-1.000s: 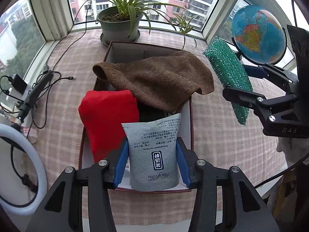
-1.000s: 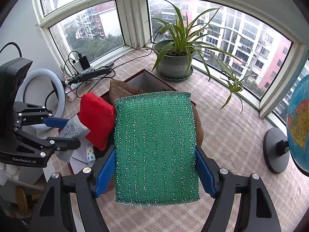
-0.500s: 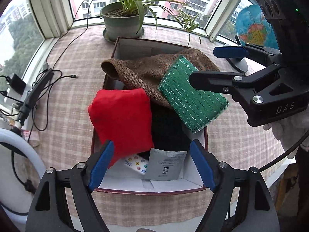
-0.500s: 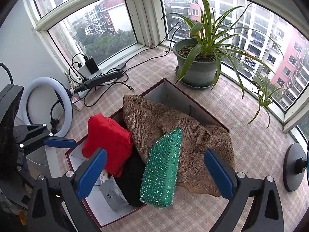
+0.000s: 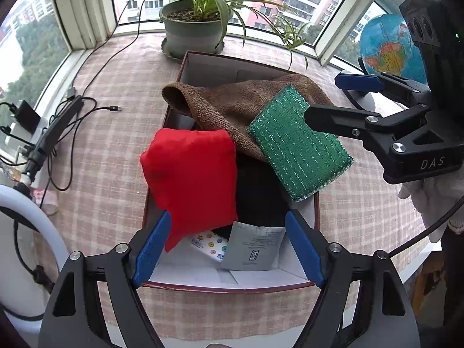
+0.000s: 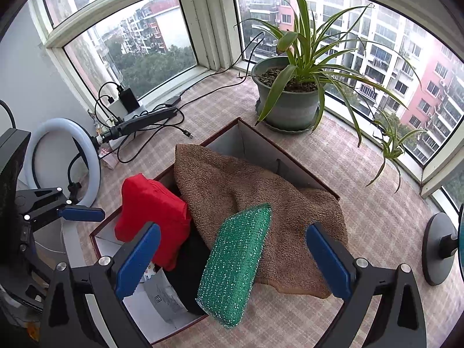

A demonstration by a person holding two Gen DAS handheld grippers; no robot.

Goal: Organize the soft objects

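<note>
Left gripper (image 5: 229, 249): spread wide with nothing between its blue pads, hanging over the near end of the box.
Right gripper (image 6: 232, 261): also let go and gaping; the green sponge sits between and just beyond its fingers, touching neither.
Grey pouch (image 5: 255, 250): flat on the white floor at the near end of the box, beside a small spotted packet (image 5: 210, 245).
Red cushion (image 5: 191, 174): plump, bright, propped against the left wall of the box, its lower corner over the spotted packet.
Green sponge (image 5: 298, 145): glittery, rectangular, tilted across the box's right rim, partly on the towel.
Brown towel (image 5: 232, 104): rumpled terry, draped over the box's middle and right wall.
Box (image 5: 226, 285): maroon rim, white inside, on a checked cloth.
Beyond: a potted plant (image 5: 197, 26) by the window; a globe (image 5: 388, 49) to the right.
</note>
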